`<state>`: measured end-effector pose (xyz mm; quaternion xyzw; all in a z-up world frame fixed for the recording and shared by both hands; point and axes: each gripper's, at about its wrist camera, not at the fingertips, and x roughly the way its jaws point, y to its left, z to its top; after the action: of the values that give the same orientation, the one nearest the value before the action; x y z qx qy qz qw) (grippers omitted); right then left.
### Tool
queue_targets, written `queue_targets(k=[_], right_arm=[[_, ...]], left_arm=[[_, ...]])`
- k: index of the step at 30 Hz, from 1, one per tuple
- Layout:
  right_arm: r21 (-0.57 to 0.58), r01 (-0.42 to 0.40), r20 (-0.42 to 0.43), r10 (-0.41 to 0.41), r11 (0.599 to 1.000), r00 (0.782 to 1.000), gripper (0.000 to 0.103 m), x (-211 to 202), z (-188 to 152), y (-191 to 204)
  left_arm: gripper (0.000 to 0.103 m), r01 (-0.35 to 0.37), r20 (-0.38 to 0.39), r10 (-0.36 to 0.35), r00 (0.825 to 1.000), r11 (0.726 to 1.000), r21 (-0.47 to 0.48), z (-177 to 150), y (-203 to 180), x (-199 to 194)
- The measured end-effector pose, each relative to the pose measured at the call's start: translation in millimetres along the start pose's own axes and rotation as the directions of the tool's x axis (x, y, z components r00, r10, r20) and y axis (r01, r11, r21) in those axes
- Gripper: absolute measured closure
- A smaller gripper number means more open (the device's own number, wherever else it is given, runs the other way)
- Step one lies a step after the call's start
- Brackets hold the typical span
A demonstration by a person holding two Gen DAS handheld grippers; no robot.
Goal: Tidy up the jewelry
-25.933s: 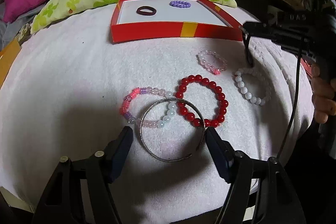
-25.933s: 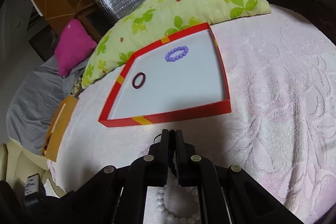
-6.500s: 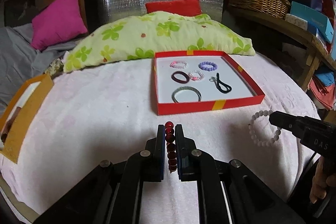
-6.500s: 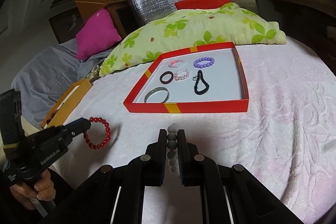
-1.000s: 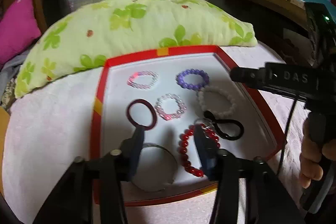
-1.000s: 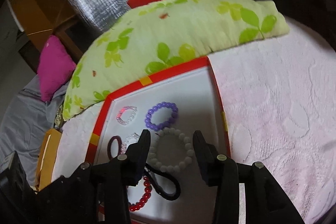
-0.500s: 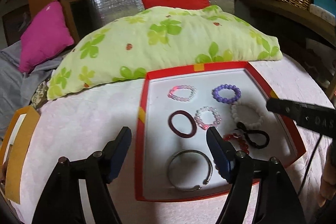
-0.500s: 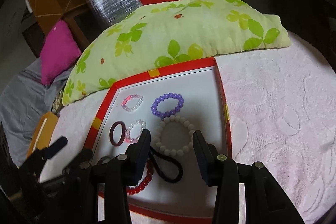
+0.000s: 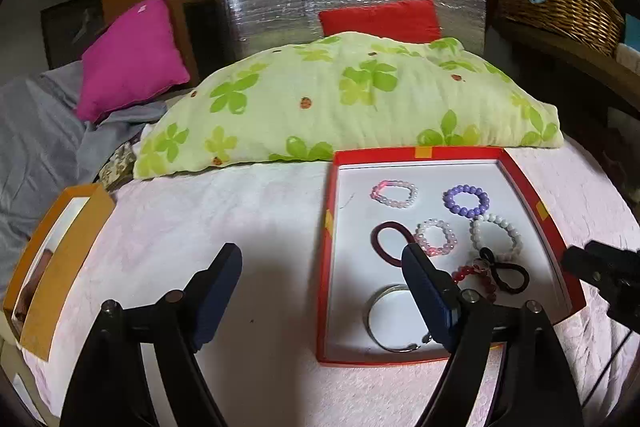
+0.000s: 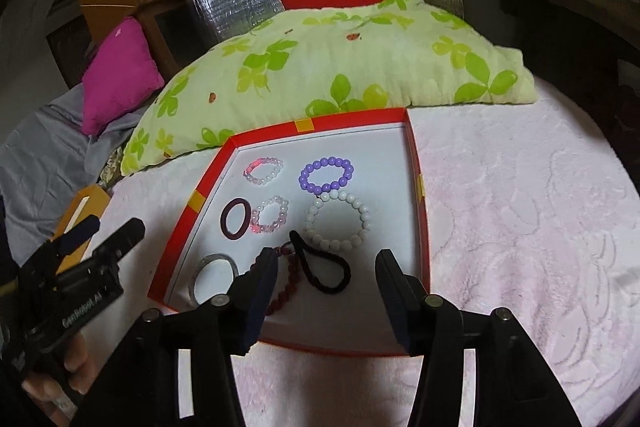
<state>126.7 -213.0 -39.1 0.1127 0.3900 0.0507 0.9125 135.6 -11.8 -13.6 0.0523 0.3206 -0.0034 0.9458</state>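
Note:
A red-rimmed tray [image 9: 328,267] [image 10: 418,211] with a white floor lies on the pink blanket. In it lie a purple bead bracelet [image 9: 466,199] [image 10: 326,174], a white bead bracelet [image 9: 496,233] [image 10: 336,221], two pink bead bracelets [image 9: 394,193] [image 9: 436,237], a dark red band [image 9: 390,241] [image 10: 235,218], a black hair tie [image 9: 506,273] [image 10: 324,269], a red bead bracelet [image 9: 474,273] [image 10: 286,291] and a silver bangle [image 9: 394,319] [image 10: 212,275]. My left gripper [image 9: 320,291] is open and empty, left of the tray. My right gripper [image 10: 326,293] is open and empty over the tray's near edge.
A green flowered pillow [image 9: 344,107] [image 10: 332,67] lies behind the tray. A magenta cushion [image 9: 128,59] and grey cloth are at the back left. An orange box [image 9: 52,267] sits at the blanket's left edge. A wicker basket [image 9: 560,7] stands on a shelf at the right.
Both grippers have pulled back from the tray and opened wider. The left gripper has shifted left, off the tray. The red and white bracelets lie in the tray.

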Motion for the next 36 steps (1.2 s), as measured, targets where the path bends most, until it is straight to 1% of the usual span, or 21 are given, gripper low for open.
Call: queue_targets(k=[3,8,14,18,24,31,36], right_arm=[[0.004,0.002,0.01,-0.002,1.0,1.0,0.048,-12,-6,1],[-0.02,0.041,0.026,-0.04,0.999,0.999,0.047,-28,-19,5],[-0.032,0.062,0.042,-0.061,0.998,0.997,0.046,-42,-32,9],[-0.046,0.073,0.055,-0.07,0.996,0.996,0.046,-51,-41,13],[-0.063,0.084,0.071,-0.08,0.994,0.994,0.046,-63,-55,19],[-0.074,0.09,0.085,-0.084,0.993,0.993,0.046,-76,-71,25],[-0.079,0.08,0.086,-0.073,0.994,0.994,0.045,-89,-81,31]], left_arm=[[0.02,-0.007,0.005,0.007,1.0,1.0,-0.014,-1,4,-6],[0.02,-0.024,0.035,0.024,0.999,1.0,-0.014,-2,7,-21],[0.017,-0.067,0.051,0.07,0.996,0.997,-0.049,-10,16,-40],[0.017,-0.088,0.071,0.091,0.993,0.995,-0.043,-16,21,-53],[0.017,-0.075,0.064,0.08,0.995,0.994,-0.081,-29,31,-70],[0.017,-0.074,0.056,0.079,0.995,0.994,-0.081,-42,34,-92],[0.017,-0.06,0.053,0.065,0.996,0.995,-0.08,-51,34,-113]])
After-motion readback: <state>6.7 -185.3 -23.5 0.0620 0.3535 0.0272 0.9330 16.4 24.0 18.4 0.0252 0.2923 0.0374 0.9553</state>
